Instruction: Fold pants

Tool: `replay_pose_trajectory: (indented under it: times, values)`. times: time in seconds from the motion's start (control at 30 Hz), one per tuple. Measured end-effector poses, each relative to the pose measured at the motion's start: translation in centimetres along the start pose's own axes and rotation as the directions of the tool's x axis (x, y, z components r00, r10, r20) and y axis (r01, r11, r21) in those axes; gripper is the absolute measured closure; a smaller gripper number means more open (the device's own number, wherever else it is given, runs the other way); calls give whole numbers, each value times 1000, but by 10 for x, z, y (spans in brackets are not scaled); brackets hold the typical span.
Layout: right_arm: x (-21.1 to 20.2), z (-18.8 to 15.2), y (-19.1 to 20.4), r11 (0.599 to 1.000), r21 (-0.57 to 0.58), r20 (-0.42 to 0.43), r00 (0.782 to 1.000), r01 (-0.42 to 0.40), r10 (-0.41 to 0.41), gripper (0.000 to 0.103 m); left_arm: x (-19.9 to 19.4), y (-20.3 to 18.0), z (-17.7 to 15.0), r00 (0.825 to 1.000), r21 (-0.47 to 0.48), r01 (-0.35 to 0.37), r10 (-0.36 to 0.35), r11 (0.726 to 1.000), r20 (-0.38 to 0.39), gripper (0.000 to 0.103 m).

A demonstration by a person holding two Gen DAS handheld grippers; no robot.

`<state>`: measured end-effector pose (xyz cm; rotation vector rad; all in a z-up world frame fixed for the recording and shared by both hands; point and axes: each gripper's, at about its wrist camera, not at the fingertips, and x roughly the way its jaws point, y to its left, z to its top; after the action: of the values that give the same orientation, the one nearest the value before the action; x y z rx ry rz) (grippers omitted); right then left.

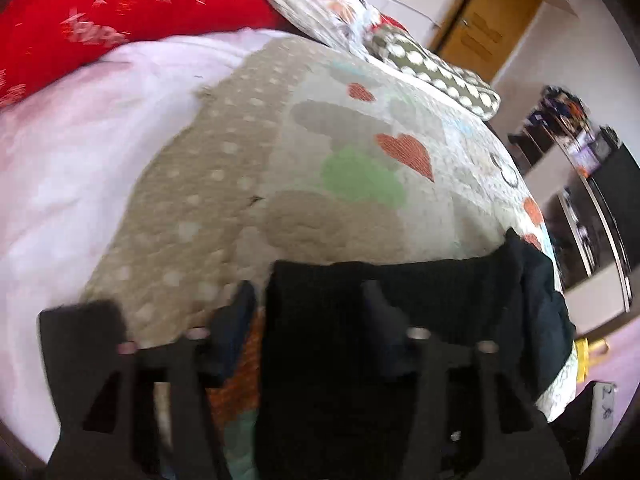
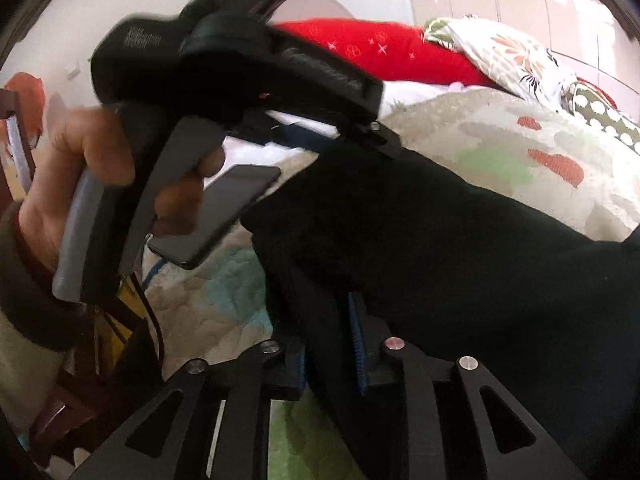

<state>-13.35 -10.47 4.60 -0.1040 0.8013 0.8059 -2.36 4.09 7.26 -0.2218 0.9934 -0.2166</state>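
The black pants [image 1: 400, 300] lie on the patterned quilt [image 1: 340, 152] at the near edge of the bed, seen also in the right wrist view [image 2: 440, 232]. My left gripper [image 1: 308, 312] has its jaws apart, with pants fabric lying between them. My right gripper [image 2: 332, 344] is shut on a fold of the pants and holds it just above the quilt [image 2: 520, 152]. The left gripper's body and the hand holding it [image 2: 80, 168] show at the left of the right wrist view, touching the pants' far edge.
A red pillow [image 1: 100, 20] and floral pillows [image 1: 320, 4] lie at the head of the bed. A white sheet [image 1: 60, 160] covers the left side. A wooden door [image 1: 480, 20] and shelves [image 1: 580, 152] stand to the right. A wooden chair [image 2: 16, 128] stands at left.
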Motion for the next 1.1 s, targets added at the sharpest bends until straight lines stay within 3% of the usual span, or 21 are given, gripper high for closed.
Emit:
replay_pose_trajectory:
  times: [0.03,0.07,0.13,0.2,0.23,0.3,0.4,0.43,0.5,0.57,0.63,0.67,0.8,0.9,0.93,1.03,1.07,1.1]
  values:
    - [-6,1,-3,1000,5,-7,1000,-9,9,55,-8,0,-4,1000,3,-5,5,1000,21,45]
    - [-17,2,-6,1000,9,-2,1000,1,-1,49,-14,-1,-5,999,8,-10,9,1000,34,45]
    - [-43,5,-19,998,8,43,997,57,-57,49,-28,-9,-11,997,31,-28,26,999,76,45]
    - [-69,7,-41,984,40,83,981,174,-177,46,-41,-21,-16,992,62,-36,28,997,119,40]
    - [-79,8,-52,969,62,86,966,239,-244,42,-46,-27,-21,990,75,-30,20,997,137,37]
    - [-97,7,-86,913,132,73,915,386,-397,40,-49,-38,-30,990,97,-13,0,995,140,35]
    - [-96,1,-136,830,204,-45,852,519,-522,36,-38,-53,-43,993,125,-18,3,992,116,35]
    - [-91,-2,-148,818,218,-85,846,532,-527,36,-32,-56,-46,994,135,-26,12,991,104,35]
    - [-80,-11,-172,819,263,-149,860,510,-488,41,-22,-60,-52,997,136,-31,22,990,72,35]
    - [-78,-17,-186,804,274,-169,850,528,-500,82,-7,-64,-57,999,141,-42,38,989,34,35]
    - [-93,-22,-192,817,345,-128,886,462,-446,99,0,-68,-62,996,171,-86,81,982,35,35]
    - [-108,-26,-195,816,369,-102,892,444,-439,99,1,-69,-64,995,181,-94,89,979,39,35]
    - [-182,-45,-187,801,430,6,886,417,-464,99,-1,-67,-63,997,163,-71,66,984,35,34]
    - [-237,-78,-184,747,514,45,857,421,-514,100,-2,-64,-64,998,149,-55,50,987,38,34]
    - [-249,-92,-186,718,544,31,845,434,-534,99,-2,-64,-65,998,151,-56,51,987,39,34]
    - [-255,-149,-213,592,618,-151,817,517,-556,91,0,-68,-67,997,167,-65,59,984,44,30]
    - [-255,-168,-221,564,637,-209,822,526,-530,96,1,-69,-67,997,171,-70,63,983,44,30]
    - [-259,-175,-220,572,657,-176,838,491,-517,95,1,-70,-67,997,176,-76,69,981,44,30]
